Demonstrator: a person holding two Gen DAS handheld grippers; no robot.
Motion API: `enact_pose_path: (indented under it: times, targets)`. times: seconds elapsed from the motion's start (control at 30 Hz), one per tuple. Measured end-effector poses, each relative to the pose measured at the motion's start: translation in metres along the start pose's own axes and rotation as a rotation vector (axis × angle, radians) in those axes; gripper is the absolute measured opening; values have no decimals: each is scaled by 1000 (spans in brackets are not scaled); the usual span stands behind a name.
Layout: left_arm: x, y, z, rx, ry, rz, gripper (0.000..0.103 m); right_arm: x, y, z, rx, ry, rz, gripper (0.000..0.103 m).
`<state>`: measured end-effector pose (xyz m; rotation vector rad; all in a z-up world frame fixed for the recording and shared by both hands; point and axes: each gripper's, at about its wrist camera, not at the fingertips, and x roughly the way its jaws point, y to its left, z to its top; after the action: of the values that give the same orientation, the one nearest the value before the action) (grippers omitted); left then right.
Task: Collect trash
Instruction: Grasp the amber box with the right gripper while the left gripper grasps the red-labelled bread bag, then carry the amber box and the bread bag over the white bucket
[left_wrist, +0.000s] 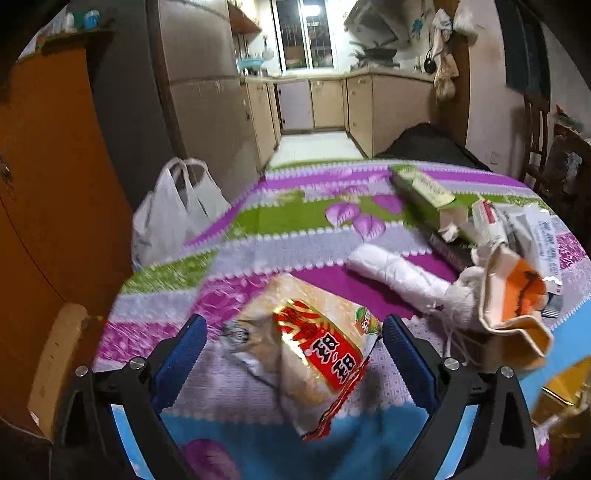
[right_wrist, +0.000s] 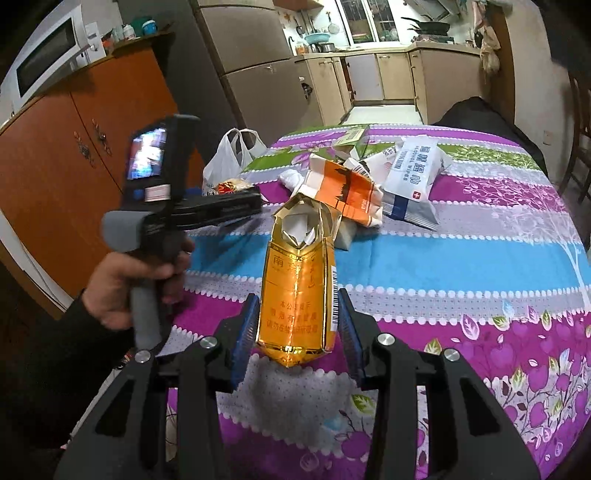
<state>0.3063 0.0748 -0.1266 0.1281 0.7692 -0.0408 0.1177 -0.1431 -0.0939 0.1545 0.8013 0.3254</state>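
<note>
A white plastic bag (left_wrist: 173, 210) hangs open just off the table's (left_wrist: 266, 229) far left edge, beside an orange wooden cabinet (right_wrist: 92, 155). Near the table's left edge, the left gripper (left_wrist: 293, 345) has its jaws spread wide around a red-and-cream snack wrapper (left_wrist: 314, 354) without pinching it. Toward the middle of the striped tablecloth lie a white roll of bags (left_wrist: 395, 271), a torn orange-and-white carton (right_wrist: 343, 188), a green box (left_wrist: 421, 192) and a pack of alcohol wipes (right_wrist: 410, 181), heaped close together. At the near edge, the right gripper (right_wrist: 297, 328) holds a golden cigarette pack (right_wrist: 295, 295) upright, its jaws closed against the pack's sides.
</note>
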Motion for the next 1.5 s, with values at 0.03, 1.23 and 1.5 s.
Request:
enact_pose_path:
  times: [0.03,1.23,1.5]
  targets:
    - [2,1,0,-6,8,-9,85,-2,-1,-2,5,-1,2,41]
    - [-134,-54,-40,125,-46,-74,53,-18,-22,13,-2,66,48,41]
    - [-151,-93,-10,200,-96,-140,53,-50,-51,31,3,23,-19,41]
